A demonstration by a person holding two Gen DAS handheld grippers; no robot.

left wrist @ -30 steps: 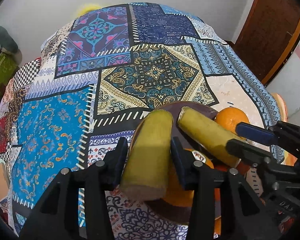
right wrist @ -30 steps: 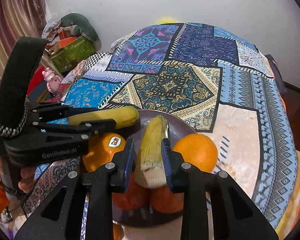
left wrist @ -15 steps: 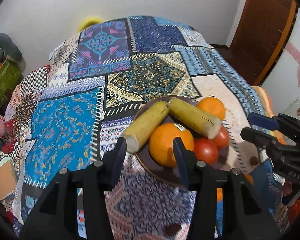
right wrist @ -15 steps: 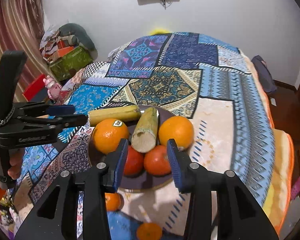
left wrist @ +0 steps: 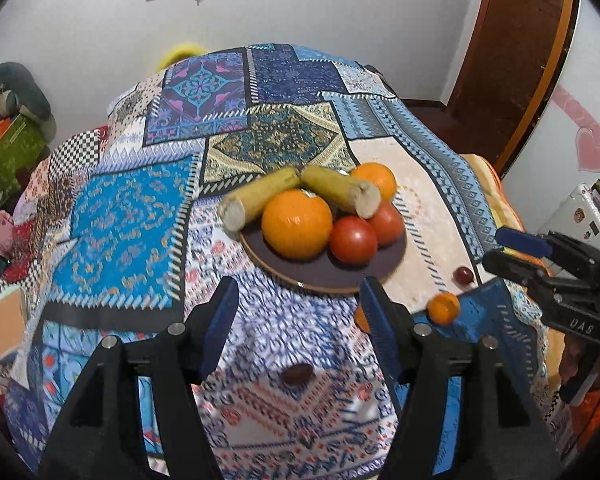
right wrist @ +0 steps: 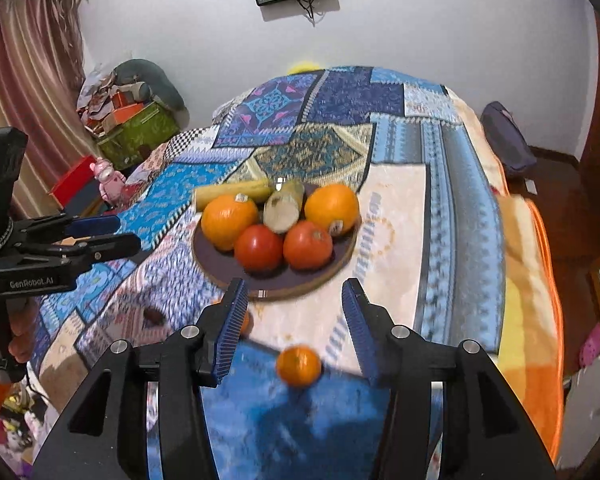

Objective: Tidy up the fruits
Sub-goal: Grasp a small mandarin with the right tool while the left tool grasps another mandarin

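A dark round plate [left wrist: 320,272] [right wrist: 220,264] sits on the patchwork cloth. It holds two yellow-green stalk pieces [left wrist: 260,196] [right wrist: 284,204], two oranges [left wrist: 296,224] [right wrist: 332,208] and two tomatoes [left wrist: 352,240] [right wrist: 308,244]. A small orange [left wrist: 443,309] [right wrist: 299,365], a second small orange [left wrist: 361,317] [right wrist: 244,322] half hidden by a finger, and two dark fruits [left wrist: 296,374] [left wrist: 463,275] lie loose on the cloth. My left gripper [left wrist: 300,320] is open and empty, in front of the plate. My right gripper [right wrist: 296,320] is open and empty, above the small orange.
The right gripper shows at the right edge of the left wrist view [left wrist: 556,276]; the left gripper shows at the left of the right wrist view [right wrist: 60,244]. Boxes and bags [right wrist: 132,120] sit by the wall at left. A wooden door [left wrist: 512,60] stands at right.
Both grippers let go of the stalk pieces, opened wide and drew back from the plate. The stalk pieces now rest on the fruit in the plate.
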